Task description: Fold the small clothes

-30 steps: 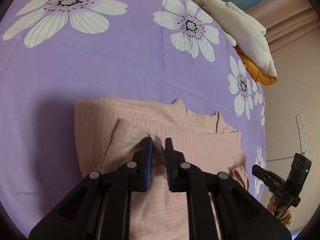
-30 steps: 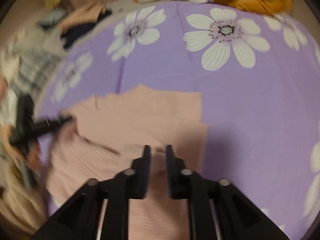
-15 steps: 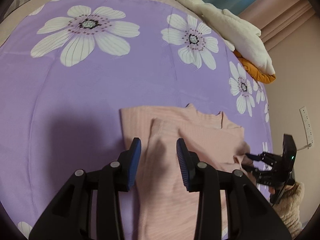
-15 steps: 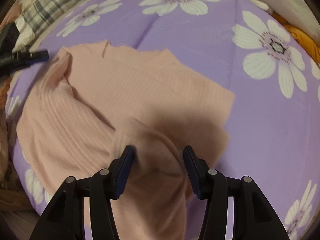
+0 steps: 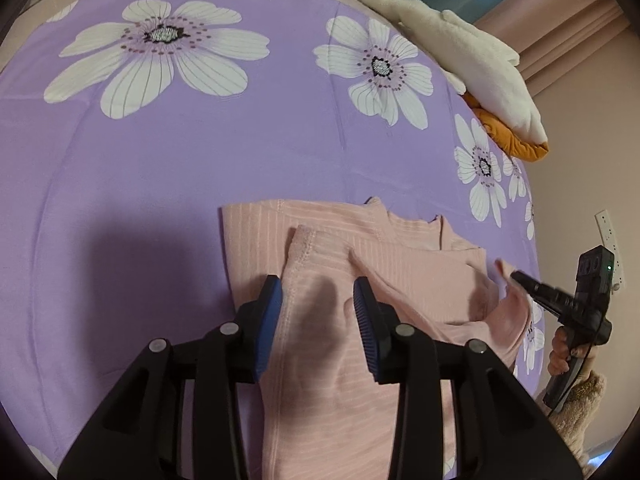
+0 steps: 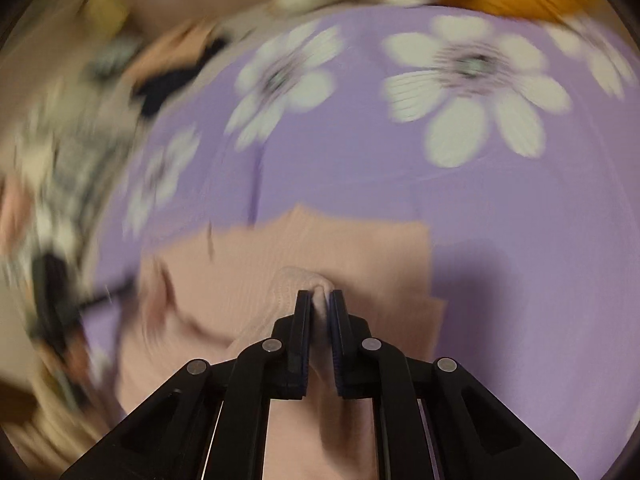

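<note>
From my left claw's camera, the pink top lies on the purple flower bed cover, close to the cover's near edge and toward its right side. The top is soft, thin and light. It will bend and flop, so I think it is best taken by a hem or a cuff, where the cloth is thicker. One sleeve is laid over the body of the top. My left claw is spread wide. Its blue pads sit on either side of that sleeve, and I cannot tell if they touch it. It holds nothing. My right claw shows far off by the cover's right edge, at the other sleeve.

From my right claw's camera, the picture is blurry. The pink top is again at the near edge of the cover. My right claw is pressed together on a bunched bit of pink cloth, which looks like the sleeve end. The cloth pokes up between the pads.
</note>
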A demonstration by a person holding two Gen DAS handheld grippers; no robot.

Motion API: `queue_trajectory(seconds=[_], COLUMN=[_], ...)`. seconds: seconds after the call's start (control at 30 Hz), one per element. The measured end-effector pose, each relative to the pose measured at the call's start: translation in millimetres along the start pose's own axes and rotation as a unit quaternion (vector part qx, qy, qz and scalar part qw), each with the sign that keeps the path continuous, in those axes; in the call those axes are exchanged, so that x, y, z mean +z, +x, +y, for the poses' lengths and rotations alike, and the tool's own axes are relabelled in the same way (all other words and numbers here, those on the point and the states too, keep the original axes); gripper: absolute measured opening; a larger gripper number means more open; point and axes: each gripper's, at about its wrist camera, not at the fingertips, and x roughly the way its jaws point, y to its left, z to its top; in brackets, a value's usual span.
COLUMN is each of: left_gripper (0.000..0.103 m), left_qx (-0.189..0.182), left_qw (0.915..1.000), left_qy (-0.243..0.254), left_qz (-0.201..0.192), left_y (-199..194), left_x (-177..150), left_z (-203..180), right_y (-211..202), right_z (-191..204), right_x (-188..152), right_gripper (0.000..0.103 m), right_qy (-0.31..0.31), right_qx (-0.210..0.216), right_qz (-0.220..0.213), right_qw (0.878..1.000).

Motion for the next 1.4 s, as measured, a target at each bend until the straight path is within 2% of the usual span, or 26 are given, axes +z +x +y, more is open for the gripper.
queue_trajectory(seconds=[0.07, 0.13, 0.23, 0.27, 0.3, 0.33, 0.37, 0.53, 0.6, 0.7, 0.77, 0.8, 0.83, 0.9, 0.93, 1.0, 1.1, 1.17, 1.2, 1.23, 1.27, 1.3, 1.4], left_gripper=[0.036, 0.036, 0.034, 0.034, 0.027, 0.012, 0.006, 0.005, 0.005, 0.005, 0.005, 0.005, 0.005, 0.005, 0.005, 0.006, 0.014, 0.025, 0.026, 0.024, 0.022, 0.007, 0.005], left_qx=[0.006, 0.005, 0.004, 0.002, -0.002, -0.007, -0.011, -0.022, -0.025, -0.019, -0.032, -0.026, -0.016, -0.017, -0.028, -0.032, -0.032, -0.035, -0.038, -0.04, -0.037, -0.031, -0.013], left_qw=[1.0, 1.0, 1.0, 1.0, 0.9999, 0.9999, 0.9998, 0.9989, 0.9979, 0.9974, 0.9976, 0.9977, 0.9979, 0.9977, 0.9975, 0.9974, 0.998, 0.998, 0.9976, 0.9976, 0.998, 0.9985, 0.999], left_qy=[-0.002, -0.005, -0.004, -0.005, -0.009, -0.013, -0.014, -0.015, -0.019, -0.018, -0.023, -0.028, -0.03, -0.038, -0.045, -0.05, -0.047, -0.052, -0.058, -0.056, -0.051, -0.043, -0.03], left_qz=[0.004, 0.003, -0.001, -0.002, -0.007, -0.009, -0.008, -0.039, -0.057, -0.067, -0.058, -0.057, -0.056, -0.053, -0.048, -0.039, -0.026, -0.011, -0.004, -0.003, -0.006, -0.011, -0.031], left_y=[5.9, 8.4, 10.3, 11.0, 10.9, 11.1, 11.9, -0.1, -8.6, -16.1, -14.3, -13.1, -11.8, -10.4, -8.2, -5.3, 3.2, 11.0, 15.4, 17.9, 18.6, 18.8, 14.1], left_x=[0.3, 0.3, 1.1, 1.6, 1.7, 1.9, 1.9, -1.3, -0.8, 1.2, 2.5, 2.7, 3.1, 2.6, 2.8, 3.4, 4.8, 4.5, 3.6, 2.7, 2.1, 1.3, -1.7], left_z=[1.1, 1.6, 0.3, 0.0, 0.5, 1.5, 1.7, -0.7, -1.5, -4.1, -1.0, 1.7, 3.5, 6.8, 9.0, 10.0, 7.4, 7.6, 7.8, 6.0, 4.4, 2.1, -3.1], right_y=[8.7, 20.2, 32.0, 30.8, 27.2, 24.4, 23.1, 6.2, -2.3, -6.3, -8.2, -7.4, -5.1, 0.8, 6.5, 22.3, 42.7, 53.9, 56.3, 56.9, 55.0, 52.3, 37.4], right_z=[-28.0, -46.4, -56.3, -56.3, -56.0, -55.0, -53.2, -54.4, -55.0, -55.6, -53.3, -51.8, -49.6, -43.2, -38.0, -27.9, -21.0, -17.2, -14.6, -11.2, -8.5, -6.2, -2.1], right_x=[-2.0, -7.4, -22.2, -24.8, -26.6, -28.1, -23.6, -13.1, -11.5, -9.7, -6.6, -4.2, -0.9, 5.2, 8.5, 14.9, 18.7, 18.4, 17.5, 16.0, 14.2, 13.1, 13.3], right_gripper=[0.011, 0.011, 0.011, 0.011, 0.011, 0.011, 0.011, 0.011, 0.011, 0.011, 0.013, 0.018, 0.03, 0.043, 0.044, 0.044, 0.043, 0.033, 0.018, 0.013, 0.013, 0.012, 0.012], right_qy=[0.078, 0.125, 0.159, 0.163, 0.167, 0.174, 0.177, 0.177, 0.173, 0.155, 0.14, 0.132, 0.121, 0.094, 0.076, 0.043, 0.021, 0.013, 0.008, 0.0, -0.005, -0.008, -0.012], right_qx=[-0.002, -0.004, 0.0, 0.004, 0.006, 0.008, 0.009, -0.028, -0.017, -0.006, -0.018, -0.018, -0.017, -0.015, -0.016, -0.033, -0.058, -0.057, -0.054, -0.055, -0.059, -0.06, -0.054], right_qz=[-0.015, -0.009, -0.01, -0.018, -0.024, -0.03, -0.031, -0.068, -0.079, -0.072, -0.074, -0.07, -0.061, -0.043, -0.034, -0.01, 0.011, 0.023, 0.023, 0.021, 0.013, 0.006, -0.016], right_qw=[0.997, 0.992, 0.987, 0.987, 0.986, 0.984, 0.984, 0.982, 0.982, 0.985, 0.987, 0.989, 0.991, 0.995, 0.996, 0.998, 0.998, 0.998, 0.998, 0.998, 0.998, 0.998, 0.998])
